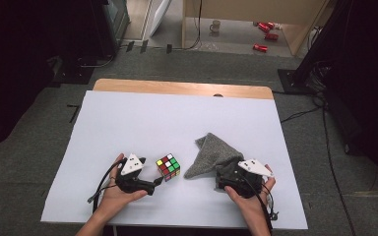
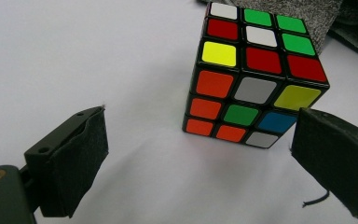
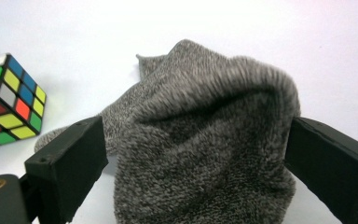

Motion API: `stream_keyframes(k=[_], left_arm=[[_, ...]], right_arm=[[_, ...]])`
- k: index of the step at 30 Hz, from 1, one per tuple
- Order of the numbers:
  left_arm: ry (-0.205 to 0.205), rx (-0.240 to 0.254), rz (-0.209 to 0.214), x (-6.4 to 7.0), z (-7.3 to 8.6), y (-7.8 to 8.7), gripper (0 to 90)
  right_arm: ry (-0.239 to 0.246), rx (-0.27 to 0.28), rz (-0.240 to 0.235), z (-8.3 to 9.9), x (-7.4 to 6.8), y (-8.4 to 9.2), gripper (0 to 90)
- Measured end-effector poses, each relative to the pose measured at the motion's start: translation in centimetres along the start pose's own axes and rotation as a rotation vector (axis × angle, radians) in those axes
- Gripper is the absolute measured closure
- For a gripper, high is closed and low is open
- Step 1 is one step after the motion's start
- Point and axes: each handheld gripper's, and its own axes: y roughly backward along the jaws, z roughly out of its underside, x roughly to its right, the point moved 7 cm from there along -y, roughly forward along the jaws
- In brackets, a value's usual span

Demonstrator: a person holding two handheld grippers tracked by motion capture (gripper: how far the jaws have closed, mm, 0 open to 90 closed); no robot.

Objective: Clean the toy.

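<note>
A scrambled colour cube [image 1: 169,167] stands on the white sheet [image 1: 152,118] near the front, just ahead of my left gripper [image 1: 153,185]. In the left gripper view the cube [image 2: 254,79] sits slightly beyond the wide-apart jaws of the left gripper [image 2: 200,154], touching neither pad. To the cube's right lies a grey knitted sock [image 1: 211,153]. My right gripper [image 1: 225,173] is at its near end. In the right gripper view the bunched sock [image 3: 200,149] fills the gap of the right gripper [image 3: 196,168], whose jaws stand wide on either side without squeezing it. The cube [image 3: 9,100] is at far left.
The sheet covers a wooden table whose far edge [image 1: 182,87] is bare. On the floor beyond it stand a mug [image 1: 215,25] and several red cans [image 1: 266,29]. Cables trail from both grippers near the front edge.
</note>
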Motion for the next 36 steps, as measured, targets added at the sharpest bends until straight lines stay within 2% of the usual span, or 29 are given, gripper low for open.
stream_keyframes(k=[5, 9, 15, 20, 23, 26, 28, 33, 36], left_arm=[[0.003, -0.001, 0.004, 0.3, -0.2, -0.3, 4.2], [0.005, -0.015, 0.001, 0.5, -0.2, -0.5, 4.2], [-0.005, -0.019, 0.029, 1.2, -0.3, -0.6, 4.3], [-0.012, -0.033, 0.036, 2.0, -0.3, -1.1, 4.2], [-0.014, -0.057, 0.006, 2.1, -0.3, -1.7, 4.4], [0.004, -0.064, -0.010, 2.2, -0.6, -2.2, 7.5], [-0.006, -0.077, -0.018, 2.3, -0.6, -2.4, 12.6], [-0.038, -0.120, -0.054, 2.5, -0.5, -3.0, 17.2], [-0.047, -0.129, -0.072, 2.5, -0.5, -3.1, 25.4]], right_arm=[[-0.005, 0.019, 0.004, -0.9, -0.3, 0.1, 4.9], [0.002, 0.017, 0.019, -1.6, -0.7, -0.9, 2.9], [-0.026, 0.012, 0.034, -1.7, -0.3, -1.5, 2.4], [-0.016, 0.003, 0.038, -1.5, -0.3, -1.2, 2.4], [-0.020, 0.011, 0.039, -1.5, 0.0, -0.7, 2.4], [-0.025, 0.014, 0.044, -1.3, 0.2, -0.4, 2.4], [-0.024, 0.015, 0.047, -1.1, 0.4, -0.3, 2.5], [-0.029, 0.021, 0.042, -1.2, 0.4, -0.1, 2.6], [-0.025, 0.025, 0.038, -1.2, 0.2, 0.0, 2.6]])
